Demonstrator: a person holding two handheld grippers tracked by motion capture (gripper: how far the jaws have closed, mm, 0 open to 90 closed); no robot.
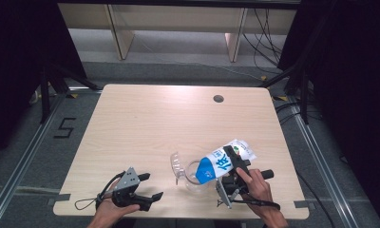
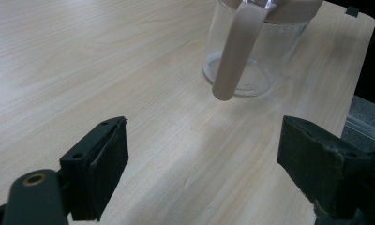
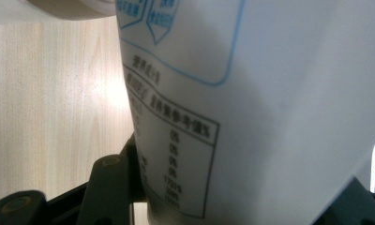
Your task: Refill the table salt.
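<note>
Here the right gripper [image 1: 233,167] clamps a tilted milk carton [image 1: 223,161] over the glass pitcher [image 1: 190,173], probably for pouring. The left gripper [image 1: 147,187] rests wide apart, holding nothing.

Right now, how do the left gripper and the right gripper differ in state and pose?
The left gripper is open and holds nothing; the right gripper is shut on the white and blue carton. The left gripper rests low near the table's front edge, apart from the glass pitcher; the right gripper tilts the carton over the pitcher. Each is held by one hand.
</note>
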